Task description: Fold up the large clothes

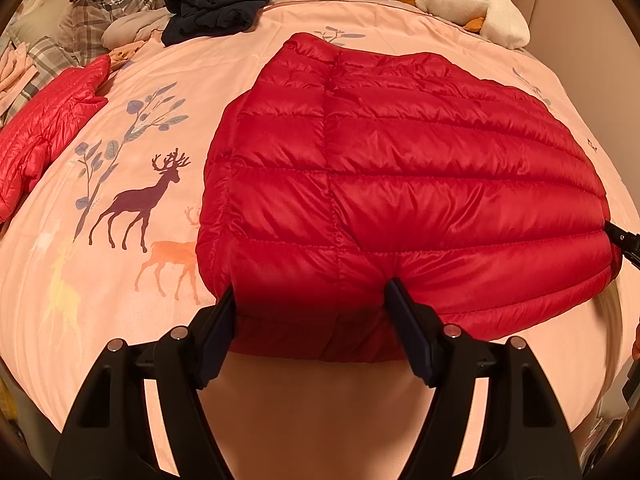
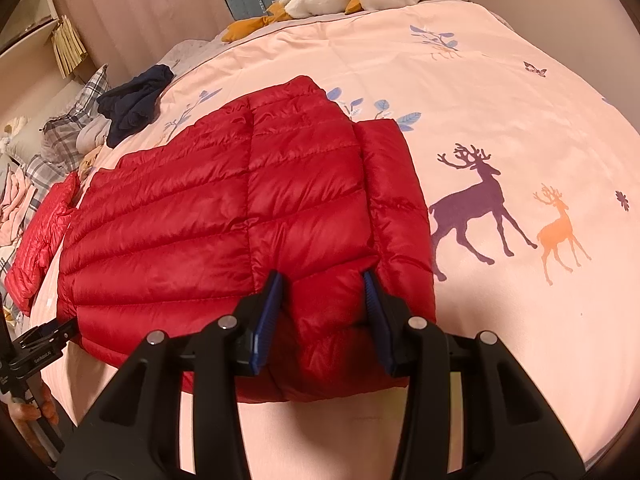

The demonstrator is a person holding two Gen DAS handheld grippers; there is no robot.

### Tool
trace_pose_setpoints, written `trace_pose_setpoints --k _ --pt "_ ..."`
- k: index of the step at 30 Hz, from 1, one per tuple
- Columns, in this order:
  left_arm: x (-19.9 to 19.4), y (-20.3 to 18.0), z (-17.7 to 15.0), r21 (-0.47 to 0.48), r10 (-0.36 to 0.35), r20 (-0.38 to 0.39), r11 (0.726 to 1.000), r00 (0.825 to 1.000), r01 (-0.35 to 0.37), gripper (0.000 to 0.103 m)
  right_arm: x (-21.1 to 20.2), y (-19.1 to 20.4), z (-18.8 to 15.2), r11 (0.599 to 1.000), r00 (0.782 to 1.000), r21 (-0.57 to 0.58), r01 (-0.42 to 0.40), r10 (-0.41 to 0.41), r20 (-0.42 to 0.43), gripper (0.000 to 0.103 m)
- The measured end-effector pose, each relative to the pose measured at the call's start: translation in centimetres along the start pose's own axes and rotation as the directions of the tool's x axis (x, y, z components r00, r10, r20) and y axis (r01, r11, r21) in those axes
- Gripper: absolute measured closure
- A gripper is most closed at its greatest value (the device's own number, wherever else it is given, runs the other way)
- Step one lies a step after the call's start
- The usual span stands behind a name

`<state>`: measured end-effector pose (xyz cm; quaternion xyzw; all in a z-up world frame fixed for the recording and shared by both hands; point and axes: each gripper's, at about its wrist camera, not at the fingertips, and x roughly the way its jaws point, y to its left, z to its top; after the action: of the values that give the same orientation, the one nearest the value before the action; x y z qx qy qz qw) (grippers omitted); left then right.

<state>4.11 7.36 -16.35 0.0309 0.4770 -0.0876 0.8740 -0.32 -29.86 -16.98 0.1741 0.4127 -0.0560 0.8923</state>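
A red quilted down jacket (image 1: 400, 160) lies folded on the pink deer-print bedspread (image 1: 120, 92), its near hem toward me. My left gripper (image 1: 312, 296) straddles the hem's left corner, and both pads press into the puffy fabric. In the right wrist view the same jacket (image 2: 200, 220) has a sleeve folded along its right side. My right gripper (image 2: 324, 280) is shut on the hem's right end, where the fabric bulges between the blue pads. Each gripper shows at the edge of the other view: the right one (image 1: 622, 240) and the left one (image 2: 44, 340).
A second red puffer jacket (image 1: 44, 120) lies at the bed's left edge beside plaid pillows (image 1: 100, 8). A crumpled navy garment (image 1: 216, 8) and a white plush goose (image 1: 472, 4) sit at the far end. A person's hand (image 2: 36, 408) holds the left tool.
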Motion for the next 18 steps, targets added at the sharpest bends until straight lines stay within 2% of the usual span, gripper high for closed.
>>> trace_pose_setpoints --k 18 --pt "-0.06 -0.08 -0.14 0.003 0.003 0.000 1.000 1.000 -0.003 0.030 -0.22 -0.13 0.04 1.000 1.000 0.003 -0.001 0.001 0.001 0.060"
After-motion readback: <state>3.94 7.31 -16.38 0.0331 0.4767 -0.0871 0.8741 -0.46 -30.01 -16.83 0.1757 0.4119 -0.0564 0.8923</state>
